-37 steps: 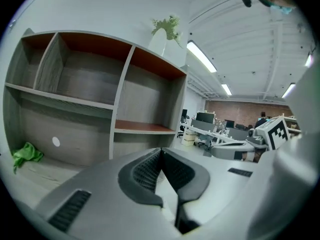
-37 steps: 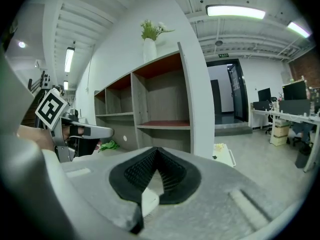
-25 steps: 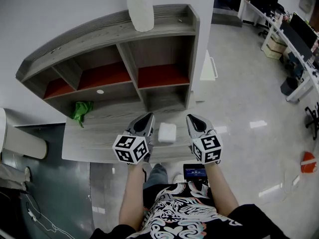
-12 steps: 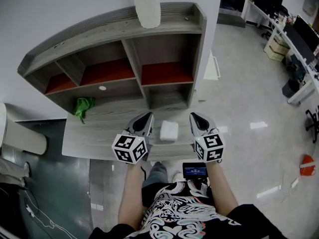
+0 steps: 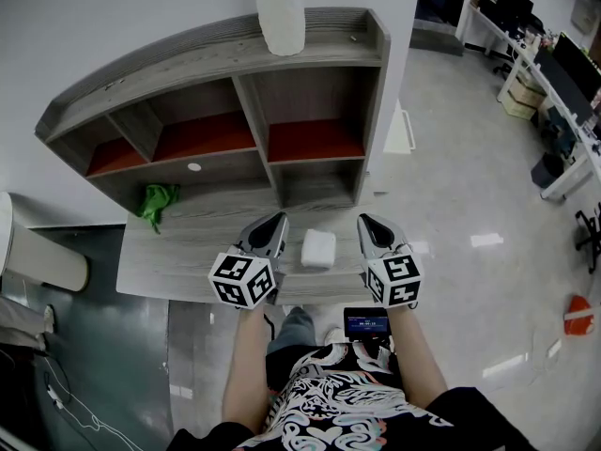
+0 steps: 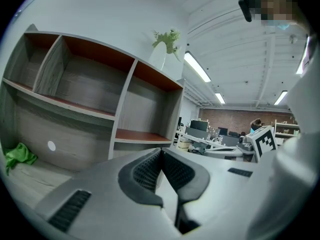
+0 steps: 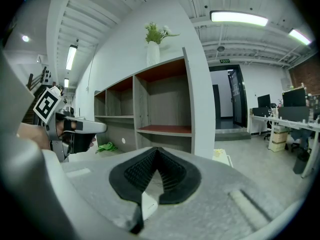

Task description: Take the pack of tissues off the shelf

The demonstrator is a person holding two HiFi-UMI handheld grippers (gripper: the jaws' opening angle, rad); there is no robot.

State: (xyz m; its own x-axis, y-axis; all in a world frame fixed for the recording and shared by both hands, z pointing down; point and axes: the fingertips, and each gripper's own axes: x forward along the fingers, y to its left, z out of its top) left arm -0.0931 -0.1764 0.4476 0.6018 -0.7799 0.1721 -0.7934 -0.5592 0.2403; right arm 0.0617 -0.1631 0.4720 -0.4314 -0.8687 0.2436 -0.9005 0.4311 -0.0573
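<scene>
Overhead, the vase (image 5: pixel 280 12) atop the shelf (image 5: pixel 188 61) is cropped.

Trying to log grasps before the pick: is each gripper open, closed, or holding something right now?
Left gripper: closed, holding nothing.
Right gripper: closed, holding nothing.

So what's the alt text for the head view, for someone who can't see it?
Seen from above, a small white pack of tissues lies on the ledge of a grey wooden shelf unit between the person's left gripper and right gripper, both shut. A crumpled green cloth lies further left.
</scene>
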